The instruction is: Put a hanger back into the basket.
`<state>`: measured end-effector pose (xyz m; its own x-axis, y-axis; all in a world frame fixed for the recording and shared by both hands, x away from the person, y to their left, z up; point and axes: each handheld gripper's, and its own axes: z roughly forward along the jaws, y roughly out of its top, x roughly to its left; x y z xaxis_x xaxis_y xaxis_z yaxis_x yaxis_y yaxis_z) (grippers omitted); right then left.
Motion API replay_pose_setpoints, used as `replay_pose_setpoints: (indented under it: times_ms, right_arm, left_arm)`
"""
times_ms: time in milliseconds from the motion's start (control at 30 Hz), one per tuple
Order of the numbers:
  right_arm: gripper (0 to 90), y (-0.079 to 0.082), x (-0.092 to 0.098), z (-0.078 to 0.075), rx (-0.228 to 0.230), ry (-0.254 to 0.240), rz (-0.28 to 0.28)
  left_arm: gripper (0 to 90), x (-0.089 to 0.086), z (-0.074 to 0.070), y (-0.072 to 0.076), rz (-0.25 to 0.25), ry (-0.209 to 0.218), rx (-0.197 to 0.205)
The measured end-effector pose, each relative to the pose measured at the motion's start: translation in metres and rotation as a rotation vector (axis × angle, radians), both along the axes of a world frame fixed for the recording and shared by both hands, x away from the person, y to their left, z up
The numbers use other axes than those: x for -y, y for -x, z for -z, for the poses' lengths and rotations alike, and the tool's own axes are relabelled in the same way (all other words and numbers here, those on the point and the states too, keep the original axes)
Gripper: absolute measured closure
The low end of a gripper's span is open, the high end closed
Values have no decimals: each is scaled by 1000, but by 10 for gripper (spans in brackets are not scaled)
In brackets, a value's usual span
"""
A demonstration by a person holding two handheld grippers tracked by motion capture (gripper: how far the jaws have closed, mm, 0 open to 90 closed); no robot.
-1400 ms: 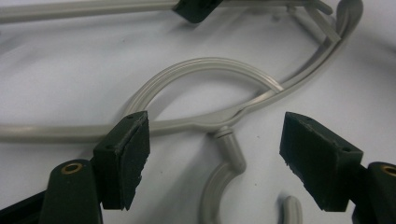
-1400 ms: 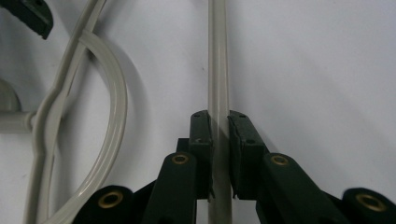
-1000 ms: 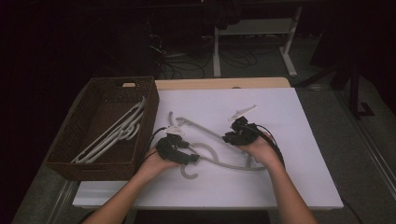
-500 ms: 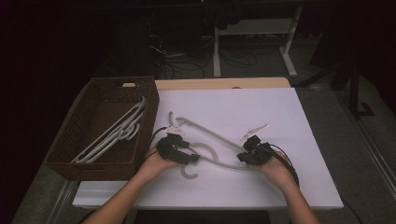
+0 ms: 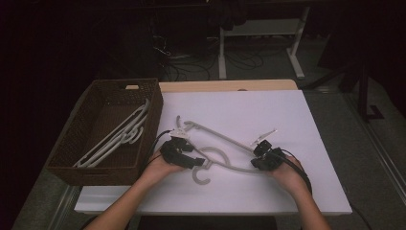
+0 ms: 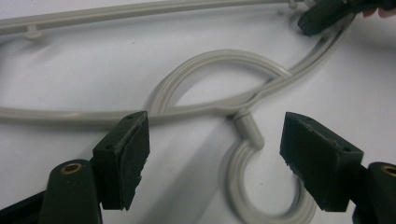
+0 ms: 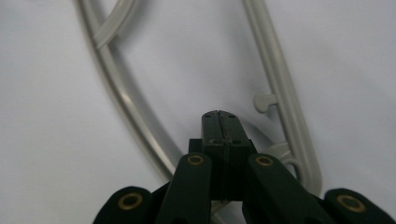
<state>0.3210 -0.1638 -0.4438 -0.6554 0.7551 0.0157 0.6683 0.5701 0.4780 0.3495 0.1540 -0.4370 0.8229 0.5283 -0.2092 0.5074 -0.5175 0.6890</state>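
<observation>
A pale grey plastic hanger (image 5: pixel 225 139) lies flat on the white table (image 5: pixel 287 110), its hook (image 5: pixel 202 175) curling toward the person. My left gripper (image 5: pixel 191 160) rests low at the hanger's neck. In the left gripper view its jaws (image 6: pixel 217 123) stand open on either side of the neck and hook (image 6: pixel 247 154), with the pads clear of the plastic. My right gripper (image 5: pixel 256 163) sits at the hanger's right end. Its jaws (image 7: pixel 219 114) are shut pad against pad, and I see nothing between them. The hanger's end corner (image 7: pixel 299 158) runs beside and under the fingers.
A brown wicker basket (image 5: pixel 112 82) stands at the table's left and holds several white hangers (image 5: pixel 119 136). Bare white table lies to the back and right. Beyond the table's far edge are dark floor, cables and desk legs.
My right hand has come down and toward the person, from above the hanger's middle to its right end. The left hand and the hanger have stayed put.
</observation>
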Motion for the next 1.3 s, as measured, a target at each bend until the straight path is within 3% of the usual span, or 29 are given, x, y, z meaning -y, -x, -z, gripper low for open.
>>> replay_pose_setpoints:
  times_ms: [133, 367, 433, 600, 667, 700, 833, 1033, 1300]
  right_arm:
    - [894, -5, 14, -1, 16, 4, 34]
    - [894, -15, 41, 1, 31, 54, 100]
    - [891, -15, 46, 0, 30, 15, 104]
    - [693, -14, 53, -12, 80, -134, 107]
    - [639, -14, 53, -13, 92, -149, 108]
    - [533, -14, 54, -14, 104, -171, 118]
    - [428, -15, 54, -13, 116, -176, 129]
    - [274, -15, 56, -15, 140, -198, 160]
    - [243, -15, 57, -17, 158, -212, 163]
  left_arm:
    - [242, 1, -1, -2, 0, 4, 4]
    - [248, 5, -3, -5, 2, -4, 15]
    - [279, 8, -6, -7, 1, -5, 36]
    - [511, 19, -11, -23, -32, -16, 84]
    - [624, 21, -11, -28, -37, -26, 96]
    - [722, 29, -10, -44, -51, -67, 104]
    - [855, 37, -1, -66, -61, -122, 83]
    - [899, 41, 12, -79, -44, -190, 60]
    - [900, 38, 8, -64, -1, -242, 29]
